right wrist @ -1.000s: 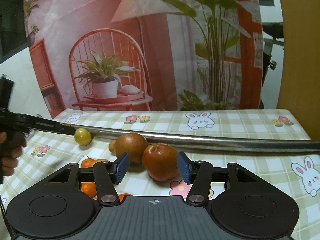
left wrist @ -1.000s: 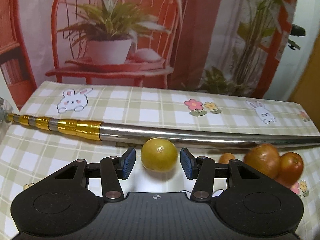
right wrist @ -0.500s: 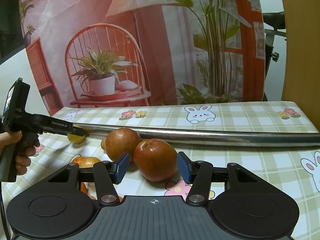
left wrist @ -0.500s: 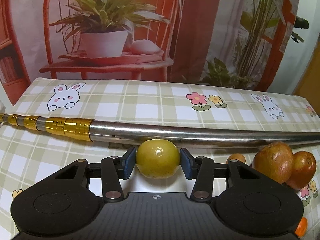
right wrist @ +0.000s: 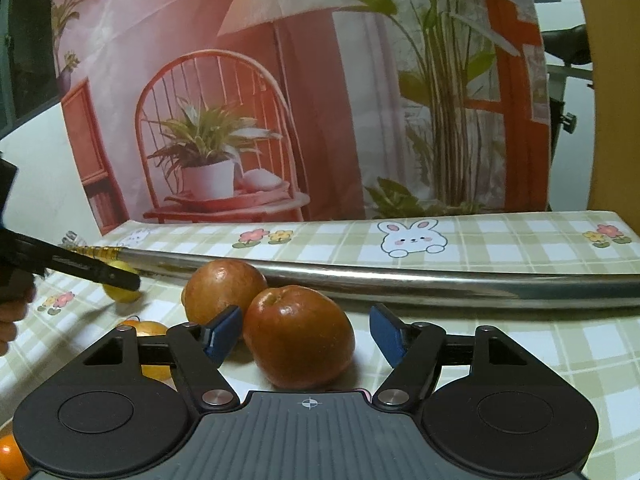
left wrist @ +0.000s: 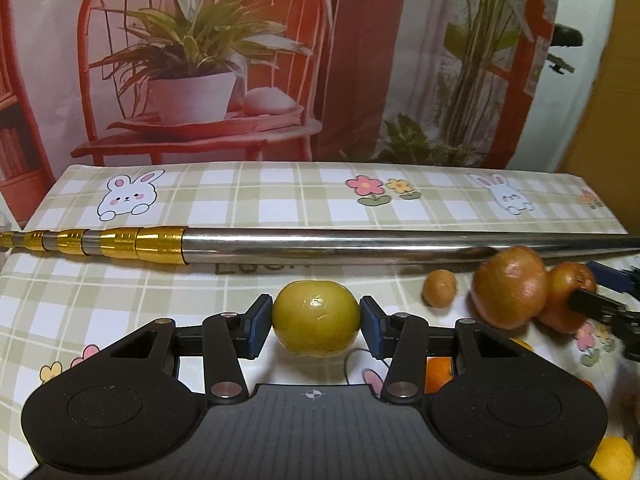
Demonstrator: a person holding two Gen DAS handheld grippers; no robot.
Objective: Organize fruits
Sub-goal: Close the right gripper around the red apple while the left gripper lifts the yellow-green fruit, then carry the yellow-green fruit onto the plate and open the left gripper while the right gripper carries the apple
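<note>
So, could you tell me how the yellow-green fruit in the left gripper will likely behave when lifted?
The yellow-green fruit looks round and glossy, so it may slip between the left gripper pads. It would probably roll if released on the tablecloth.

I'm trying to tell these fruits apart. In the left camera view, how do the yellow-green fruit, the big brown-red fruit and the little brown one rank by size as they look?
1. Yellow-green fruit and big brown-red fruit: alike; the first is nearer, so unsure.
2. Little brown fruit: clearly smallest.
</note>
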